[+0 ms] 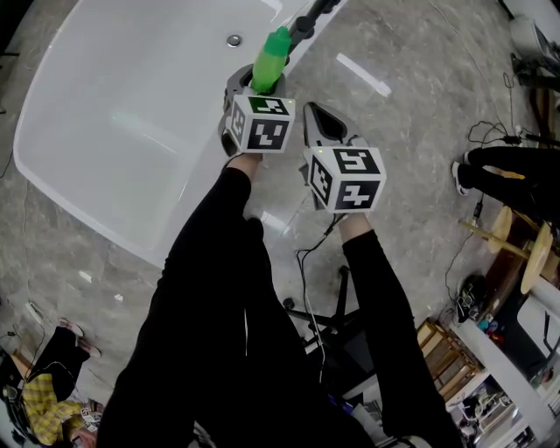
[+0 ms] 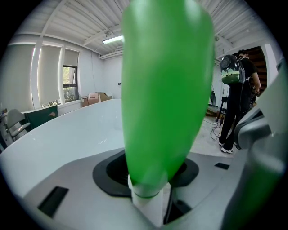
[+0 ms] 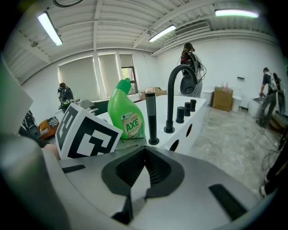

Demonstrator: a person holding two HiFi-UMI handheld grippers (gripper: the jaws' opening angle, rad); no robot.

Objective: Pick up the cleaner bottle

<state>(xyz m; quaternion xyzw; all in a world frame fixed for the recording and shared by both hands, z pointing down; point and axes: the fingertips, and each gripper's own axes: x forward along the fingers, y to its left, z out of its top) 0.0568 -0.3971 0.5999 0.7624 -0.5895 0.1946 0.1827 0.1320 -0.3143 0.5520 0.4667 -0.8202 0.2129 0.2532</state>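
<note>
1. Bathtub [image 1: 114,122]: white, fills the upper left of the head view. Its near rim carries the bottle and the tap.
2. Left gripper [image 1: 249,92]: held at the tub rim, jaws closed around the bottle's body. In the left gripper view green plastic fills the whole gap between them.
3. Bottle [image 1: 272,58]: green cleaner bottle, upright, neck sticking out past the left gripper. It sits just beside the tap. Whether its base is touching the rim or just clear of it cannot be told.
4. Tap [image 1: 308,22]: black, curved spout with a row of black knobs, close on the bottle's right.
5. Right gripper [image 1: 322,122]: just beside the left one over the grey floor [image 1: 420,96], jaws pressed together on nothing.

Handling note: the step in hand appears to be the lift. It likely goes best straight up with a firm, even squeeze, because smooth plastic may slip. The bottle should be kept upright and drawn away from the tap, with the right gripper kept clear.
</note>
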